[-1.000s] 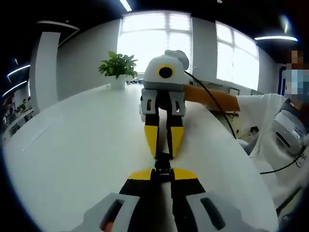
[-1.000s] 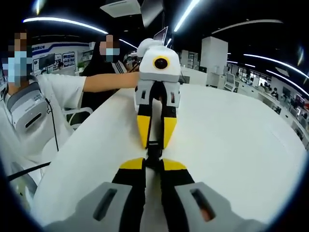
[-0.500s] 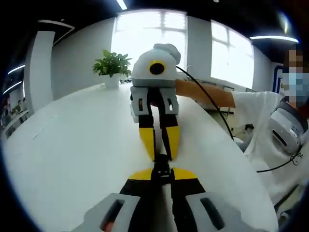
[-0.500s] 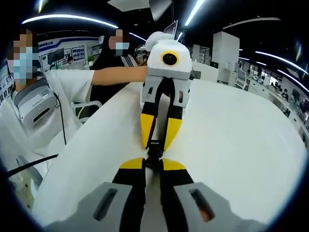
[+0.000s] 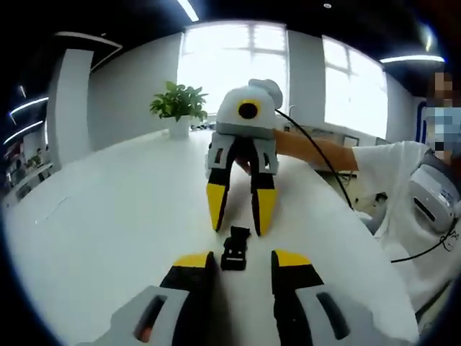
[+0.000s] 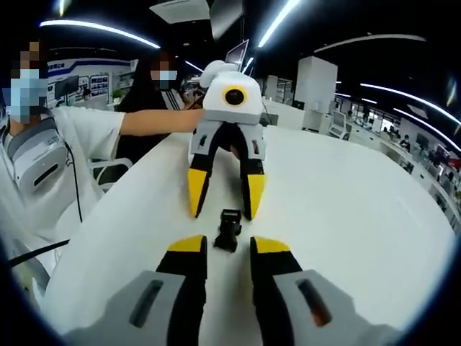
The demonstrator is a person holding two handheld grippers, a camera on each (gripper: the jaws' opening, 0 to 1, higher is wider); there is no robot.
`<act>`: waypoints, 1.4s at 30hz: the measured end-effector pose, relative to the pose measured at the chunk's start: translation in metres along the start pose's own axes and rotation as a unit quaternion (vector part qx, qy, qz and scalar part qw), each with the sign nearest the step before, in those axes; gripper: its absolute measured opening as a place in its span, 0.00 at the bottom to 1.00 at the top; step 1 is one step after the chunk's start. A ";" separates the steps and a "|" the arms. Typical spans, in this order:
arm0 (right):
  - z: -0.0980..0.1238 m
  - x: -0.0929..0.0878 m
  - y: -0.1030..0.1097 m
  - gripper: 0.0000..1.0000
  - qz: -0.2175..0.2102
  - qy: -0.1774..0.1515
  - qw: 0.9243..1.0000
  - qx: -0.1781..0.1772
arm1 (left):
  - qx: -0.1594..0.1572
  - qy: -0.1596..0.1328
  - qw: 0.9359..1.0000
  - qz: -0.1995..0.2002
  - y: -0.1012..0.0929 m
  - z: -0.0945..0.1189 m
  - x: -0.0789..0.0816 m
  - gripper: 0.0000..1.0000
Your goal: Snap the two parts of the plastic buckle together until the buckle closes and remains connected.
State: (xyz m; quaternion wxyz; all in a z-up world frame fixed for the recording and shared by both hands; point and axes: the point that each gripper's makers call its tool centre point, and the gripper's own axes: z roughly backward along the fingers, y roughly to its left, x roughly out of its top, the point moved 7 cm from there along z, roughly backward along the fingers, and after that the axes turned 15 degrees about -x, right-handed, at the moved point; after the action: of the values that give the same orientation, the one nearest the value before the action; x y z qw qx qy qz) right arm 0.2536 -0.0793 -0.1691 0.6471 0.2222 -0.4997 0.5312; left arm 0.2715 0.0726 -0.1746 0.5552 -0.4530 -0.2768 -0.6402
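A small black plastic buckle (image 5: 235,249) lies on the white table (image 5: 108,216), looking like one joined piece. In the left gripper view my left gripper (image 5: 241,261) stands open, its yellow-tipped jaws on either side of the buckle's near end and not touching it. My right gripper (image 5: 240,213) faces it from beyond the buckle, also open. In the right gripper view the buckle (image 6: 229,231) rests between my open right gripper (image 6: 228,246) and the open left gripper (image 6: 224,198) opposite.
A potted plant (image 5: 176,104) stands at the table's far end. A person in a white sleeve (image 5: 389,173) sits along the table edge, with a black cable (image 5: 324,158) trailing from the right gripper. Two people (image 6: 43,144) show beside the table (image 6: 346,216).
Both grippers were shut on the buckle's two ends; now both have opened and let go. The buckle lies free on the table, and the grippers have drawn slightly apart.
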 end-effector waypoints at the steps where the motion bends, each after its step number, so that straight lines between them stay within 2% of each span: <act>1: 0.000 0.000 -0.003 0.23 -0.007 -0.004 1.000 -0.008 | 0.006 -0.005 1.000 0.005 0.000 0.002 0.001 0.29; 2: 0.001 0.002 -0.006 0.23 -0.022 -0.013 0.999 -0.030 | 0.011 -0.008 1.000 0.004 0.001 0.002 0.001 0.27; 3: 0.002 0.003 -0.007 0.23 -0.034 -0.021 0.999 -0.035 | 0.020 -0.013 1.000 0.003 0.001 0.004 0.002 0.26; 4: 0.003 0.002 -0.007 0.23 -0.039 -0.021 0.998 -0.033 | 0.024 -0.016 1.000 0.003 0.002 0.004 0.002 0.26; 7: 0.007 0.000 -0.008 0.23 -0.064 -0.026 0.996 -0.058 | 0.030 -0.026 0.999 0.005 0.003 0.005 0.002 0.26; 9: 0.007 -0.002 -0.010 0.23 -0.075 -0.022 0.993 -0.084 | 0.028 -0.025 0.999 0.006 0.004 0.004 0.002 0.25; 11: 0.008 -0.002 -0.009 0.23 -0.081 -0.019 0.992 -0.090 | 0.033 -0.021 0.999 0.007 0.007 0.004 0.001 0.25; 25: -0.003 0.001 0.004 0.21 -0.093 0.002 0.991 -0.095 | 0.045 -0.052 0.997 0.031 0.008 0.002 0.000 0.22; 29: -0.005 -0.001 0.006 0.19 -0.092 0.007 0.990 -0.102 | 0.050 -0.049 0.997 0.032 0.005 0.001 -0.002 0.21; 34: -0.004 -0.001 0.006 0.14 -0.090 0.012 0.990 -0.105 | 0.057 -0.048 0.997 0.037 0.006 -0.001 -0.003 0.12; 42: -0.003 -0.001 0.006 0.12 -0.072 0.005 0.993 -0.098 | 0.056 -0.045 0.997 0.032 0.007 -0.001 -0.003 0.12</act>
State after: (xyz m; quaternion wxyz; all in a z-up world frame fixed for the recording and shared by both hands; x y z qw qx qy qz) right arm 0.2498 -0.0755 -0.1727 0.7048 0.1902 -0.5288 0.4330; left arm 0.2782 0.0716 -0.1784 0.5870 -0.4586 -0.3224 -0.5842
